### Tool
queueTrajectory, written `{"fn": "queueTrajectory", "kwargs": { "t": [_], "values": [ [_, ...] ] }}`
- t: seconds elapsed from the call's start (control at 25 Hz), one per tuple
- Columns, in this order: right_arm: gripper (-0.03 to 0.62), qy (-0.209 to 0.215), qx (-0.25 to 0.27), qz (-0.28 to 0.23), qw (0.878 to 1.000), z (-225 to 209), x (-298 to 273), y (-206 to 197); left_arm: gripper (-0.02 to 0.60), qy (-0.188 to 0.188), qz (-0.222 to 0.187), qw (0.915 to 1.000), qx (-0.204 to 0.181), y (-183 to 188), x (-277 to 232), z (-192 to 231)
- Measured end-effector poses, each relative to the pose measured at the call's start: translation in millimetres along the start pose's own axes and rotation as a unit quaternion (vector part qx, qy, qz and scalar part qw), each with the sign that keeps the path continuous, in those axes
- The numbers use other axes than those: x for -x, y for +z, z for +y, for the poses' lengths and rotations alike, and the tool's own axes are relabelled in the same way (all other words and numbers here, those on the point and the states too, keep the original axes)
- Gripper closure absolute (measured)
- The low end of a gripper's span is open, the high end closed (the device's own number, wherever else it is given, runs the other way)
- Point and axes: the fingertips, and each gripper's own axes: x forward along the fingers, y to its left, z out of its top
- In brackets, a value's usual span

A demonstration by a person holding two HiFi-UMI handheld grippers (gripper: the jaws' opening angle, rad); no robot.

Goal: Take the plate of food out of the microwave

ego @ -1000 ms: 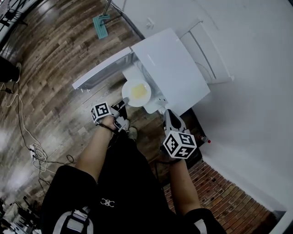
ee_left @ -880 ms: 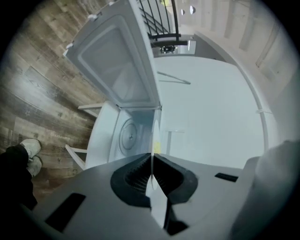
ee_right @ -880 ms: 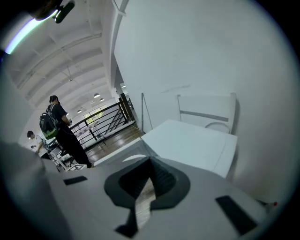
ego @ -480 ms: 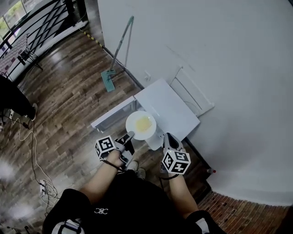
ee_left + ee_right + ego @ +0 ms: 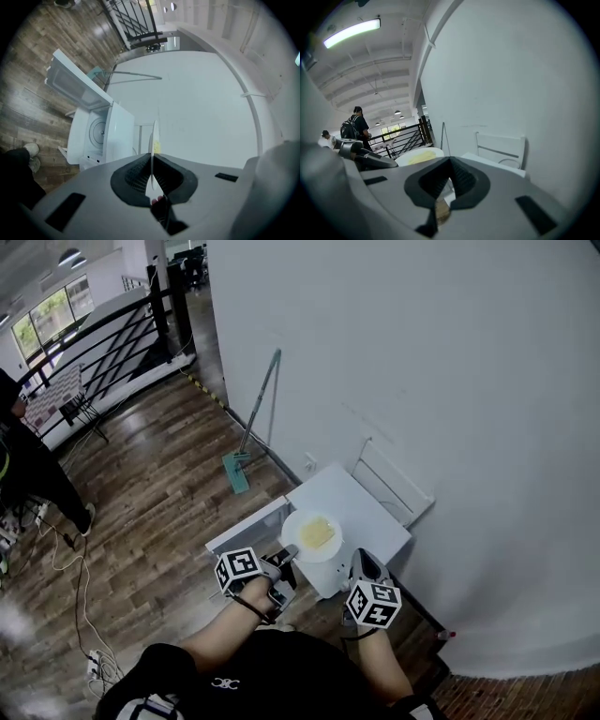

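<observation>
Outside the open microwave [image 5: 361, 510], the left gripper [image 5: 290, 554] fingers are clamped on the rim of the plate of food [image 5: 312, 534], which is kept level, presumably to retain the food. The right gripper [image 5: 358, 561] fingers are pressed together, empty.

Left claw [image 5: 286, 557] holds plate [image 5: 315, 534] over microwave [image 5: 361, 509].

A large open hall, perhaps a studio: wood-plank floor [image 5: 150, 493], black railing [image 5: 103, 334], ceiling strip light [image 5: 351, 32].
</observation>
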Motion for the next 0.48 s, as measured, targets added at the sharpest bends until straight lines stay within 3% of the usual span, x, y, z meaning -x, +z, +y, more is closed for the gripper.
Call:
{"fn": "queueTrajectory", "kwargs": {
  "t": [0.48],
  "values": [
    [0.580,-0.004,0.020,-0.001,1.000,-4.5,3.8,3.9,0.568,-0.003,0.015,0.9996,-0.022,-13.9,-13.5,-12.7]
  ]
}}
